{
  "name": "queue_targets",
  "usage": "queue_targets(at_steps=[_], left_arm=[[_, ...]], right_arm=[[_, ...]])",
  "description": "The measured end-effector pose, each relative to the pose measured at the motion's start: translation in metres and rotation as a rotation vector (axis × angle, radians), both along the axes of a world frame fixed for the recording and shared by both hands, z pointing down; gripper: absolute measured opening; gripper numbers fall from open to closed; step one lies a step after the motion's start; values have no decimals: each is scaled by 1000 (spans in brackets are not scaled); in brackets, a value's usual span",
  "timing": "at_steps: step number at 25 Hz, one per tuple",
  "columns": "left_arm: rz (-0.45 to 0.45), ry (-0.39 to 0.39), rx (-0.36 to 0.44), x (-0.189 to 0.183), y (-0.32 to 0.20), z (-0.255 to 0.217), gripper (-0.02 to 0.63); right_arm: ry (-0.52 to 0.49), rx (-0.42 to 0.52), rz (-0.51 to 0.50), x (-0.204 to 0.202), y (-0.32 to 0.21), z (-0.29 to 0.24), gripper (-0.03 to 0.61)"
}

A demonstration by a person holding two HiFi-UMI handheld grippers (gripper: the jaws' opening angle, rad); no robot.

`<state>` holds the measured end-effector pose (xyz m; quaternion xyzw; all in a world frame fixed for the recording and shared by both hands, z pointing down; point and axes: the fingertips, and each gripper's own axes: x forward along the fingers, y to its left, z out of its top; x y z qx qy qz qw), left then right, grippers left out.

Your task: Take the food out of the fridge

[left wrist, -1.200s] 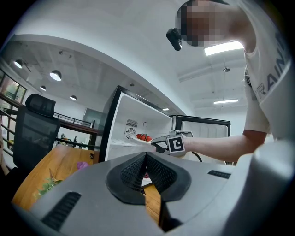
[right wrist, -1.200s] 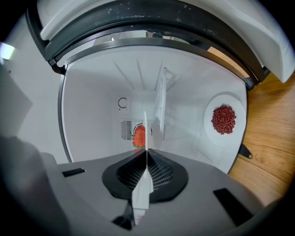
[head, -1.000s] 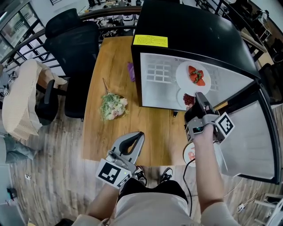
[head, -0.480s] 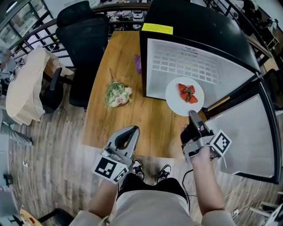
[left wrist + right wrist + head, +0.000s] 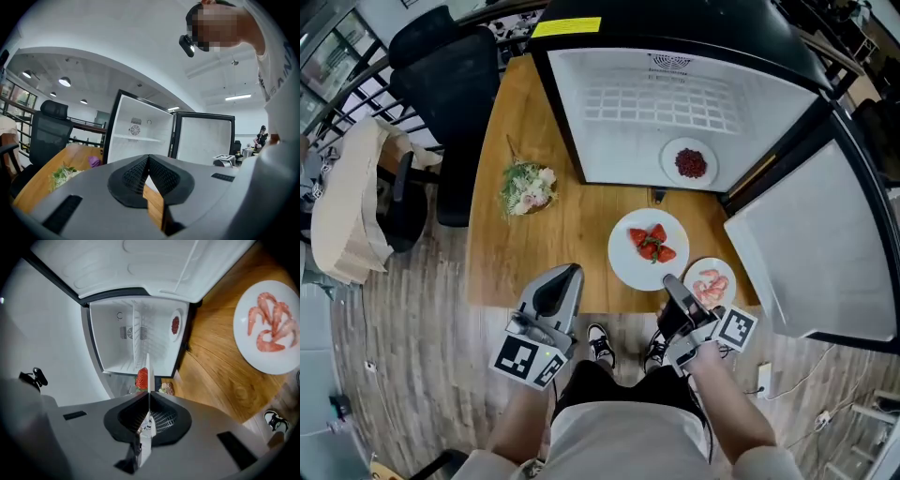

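Observation:
The open black fridge stands on the wooden table. A small plate of dark red berries sits inside, also seen in the right gripper view. My right gripper is shut on the near rim of a white plate of strawberries, held over the table in front of the fridge. In the right gripper view the plate shows edge-on between the jaws, with one strawberry above. A plate of shrimp lies at the table's near edge. My left gripper is shut and holds nothing.
The fridge door swings open to the right. A small bunch of flowers lies on the table's left part. A black office chair and a beige bag stand left of the table.
My right gripper has drawn the strawberry plate out of the fridge and back toward the table's near edge, beside the shrimp plate. The left gripper has stayed where it was.

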<state>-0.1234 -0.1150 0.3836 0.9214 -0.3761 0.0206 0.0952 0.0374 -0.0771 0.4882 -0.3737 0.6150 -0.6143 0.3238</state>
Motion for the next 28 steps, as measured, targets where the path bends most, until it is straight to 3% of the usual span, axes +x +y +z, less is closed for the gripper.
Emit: queue_targets(at_steps=[5, 14, 28], left_arm=[[84, -17, -21, 27, 5, 14, 8], [180, -44, -63, 63, 21, 41, 8], [212, -76, -98, 75, 34, 59, 8]], right_arm=[[-39, -16, -4, 1, 40, 37, 28], [-1, -85, 10, 17, 71, 95, 28], [-20, -162, -46, 9, 91, 147, 28]])
